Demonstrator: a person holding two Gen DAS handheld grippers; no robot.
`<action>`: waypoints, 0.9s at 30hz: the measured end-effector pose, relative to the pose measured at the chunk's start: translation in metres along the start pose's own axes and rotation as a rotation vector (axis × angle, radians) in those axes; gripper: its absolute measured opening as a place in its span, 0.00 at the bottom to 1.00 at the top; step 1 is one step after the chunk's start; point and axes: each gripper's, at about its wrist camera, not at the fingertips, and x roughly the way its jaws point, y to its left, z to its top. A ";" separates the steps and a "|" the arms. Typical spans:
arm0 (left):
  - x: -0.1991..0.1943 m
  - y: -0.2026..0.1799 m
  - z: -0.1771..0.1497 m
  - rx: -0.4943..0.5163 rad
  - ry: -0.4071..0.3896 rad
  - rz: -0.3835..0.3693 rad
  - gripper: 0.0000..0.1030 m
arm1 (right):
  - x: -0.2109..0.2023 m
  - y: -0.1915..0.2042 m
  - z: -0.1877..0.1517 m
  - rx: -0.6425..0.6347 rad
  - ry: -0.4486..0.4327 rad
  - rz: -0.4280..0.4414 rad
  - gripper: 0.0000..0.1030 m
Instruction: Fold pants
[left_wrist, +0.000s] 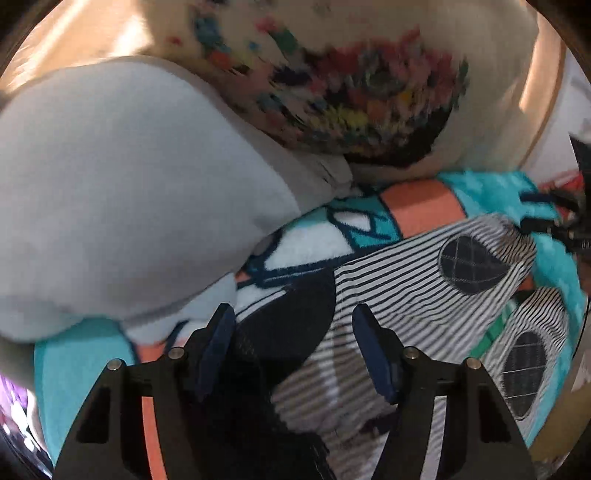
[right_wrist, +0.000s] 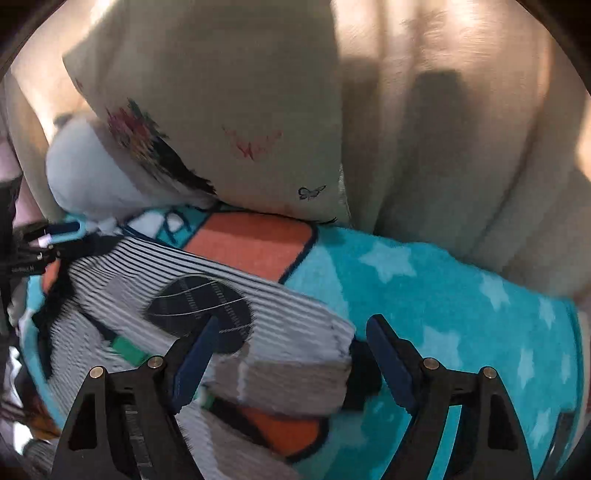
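The striped black-and-white pants (left_wrist: 417, 295) with dark knee patches lie on a turquoise blanket (left_wrist: 491, 188). In the left wrist view my left gripper (left_wrist: 291, 317) is open just above the waist end, where dark fabric shows between the fingers. In the right wrist view my right gripper (right_wrist: 291, 326) is open over the leg end of the pants (right_wrist: 229, 295), near the grey cuff (right_wrist: 291, 384). A dark oval patch (right_wrist: 199, 302) sits just ahead of the left finger. The left gripper (right_wrist: 37, 254) shows blurred at the far left edge.
A pale blue-grey pillow (left_wrist: 122, 195) and a cream pillow with a colourful print (left_wrist: 354, 99) lie behind the pants. A cream cover or cushion (right_wrist: 443, 147) rises behind the starred turquoise blanket (right_wrist: 461, 302).
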 end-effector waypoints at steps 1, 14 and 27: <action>0.007 -0.002 0.003 0.017 0.011 0.011 0.64 | 0.006 0.000 0.002 -0.014 0.008 0.014 0.83; 0.057 -0.003 0.011 0.070 0.118 -0.124 0.71 | 0.068 0.003 0.022 -0.100 0.124 0.136 0.83; 0.034 -0.021 0.010 0.047 0.040 -0.103 0.08 | 0.061 0.011 0.010 -0.142 0.146 0.184 0.09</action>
